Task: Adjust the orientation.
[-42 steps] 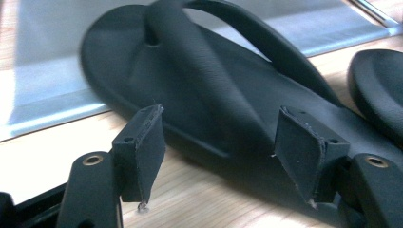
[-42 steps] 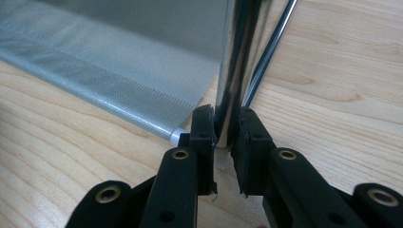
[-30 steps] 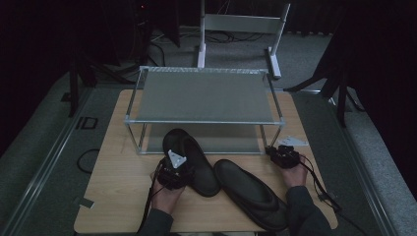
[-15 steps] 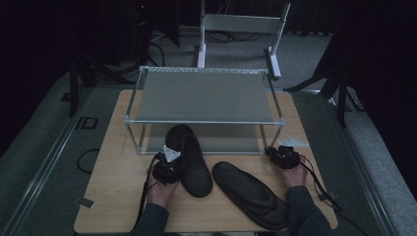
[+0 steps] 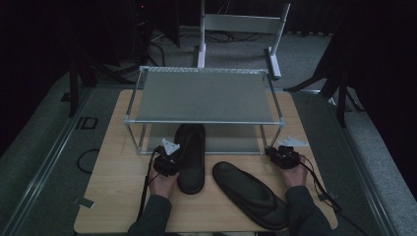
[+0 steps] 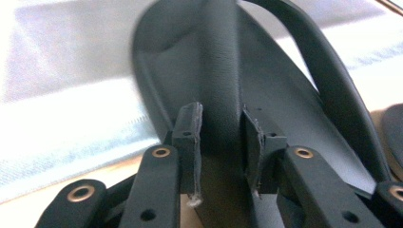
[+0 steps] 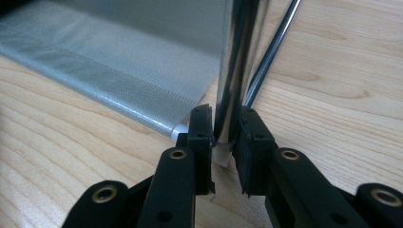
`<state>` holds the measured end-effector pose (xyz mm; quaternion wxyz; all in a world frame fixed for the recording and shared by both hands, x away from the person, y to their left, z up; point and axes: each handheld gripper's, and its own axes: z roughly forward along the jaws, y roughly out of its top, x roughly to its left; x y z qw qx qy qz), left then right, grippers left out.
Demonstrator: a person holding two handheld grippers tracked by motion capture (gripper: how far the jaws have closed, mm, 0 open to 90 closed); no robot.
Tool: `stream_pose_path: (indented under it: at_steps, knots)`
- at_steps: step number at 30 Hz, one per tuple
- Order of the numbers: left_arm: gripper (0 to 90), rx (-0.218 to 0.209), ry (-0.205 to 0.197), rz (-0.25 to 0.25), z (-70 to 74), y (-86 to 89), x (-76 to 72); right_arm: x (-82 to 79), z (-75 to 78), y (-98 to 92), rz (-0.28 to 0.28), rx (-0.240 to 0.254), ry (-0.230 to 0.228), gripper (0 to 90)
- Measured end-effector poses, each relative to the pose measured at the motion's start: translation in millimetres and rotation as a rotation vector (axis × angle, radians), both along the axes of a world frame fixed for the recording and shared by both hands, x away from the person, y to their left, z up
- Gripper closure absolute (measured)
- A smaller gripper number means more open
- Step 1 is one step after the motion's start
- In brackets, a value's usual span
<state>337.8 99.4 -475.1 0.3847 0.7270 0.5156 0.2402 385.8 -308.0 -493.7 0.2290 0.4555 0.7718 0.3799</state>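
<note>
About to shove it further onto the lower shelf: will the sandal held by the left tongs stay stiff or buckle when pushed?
The sandal looks like thick moulded foam or rubber, so probably light and fairly stiff lengthwise. The left tongs pinch its strap, which may flex first. Its matte sole could drag on the shelf.

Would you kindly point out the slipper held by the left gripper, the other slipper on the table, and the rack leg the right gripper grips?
held slipper (image 5: 191, 147), high view, on its strap area.
other slipper (image 5: 248, 194), high view, middle of its footbed.
rack leg (image 7: 236, 71), right gripper view, on the chrome upright between the jaws.
</note>
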Motion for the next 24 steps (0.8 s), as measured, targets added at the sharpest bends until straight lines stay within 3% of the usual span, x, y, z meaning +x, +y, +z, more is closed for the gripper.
stream_pose_path:
  at_steps: [7, 18, 21, 24]
  knots:
    - [73.1, -0.039, -0.039, 0.052, -2.6, -4.2, 10.6, 0.0, -0.2, -0.4, 0.0, 0.004, -0.001, 77.7]
    - [73.2, -0.01, -0.063, 0.083, -6.3, -9.7, 38.9, 0.0, -0.5, -0.9, 0.001, 0.008, -0.001, 77.7]
    - [70.6, -0.005, -0.067, 0.084, -7.5, -10.8, 41.9, -0.1, -0.7, -0.9, 0.0, 0.008, -0.003, 77.7]
    - [59.6, -0.004, -0.066, 0.079, -7.1, -9.8, 36.4, -0.2, -0.8, -1.2, 0.001, 0.011, -0.003, 77.7]
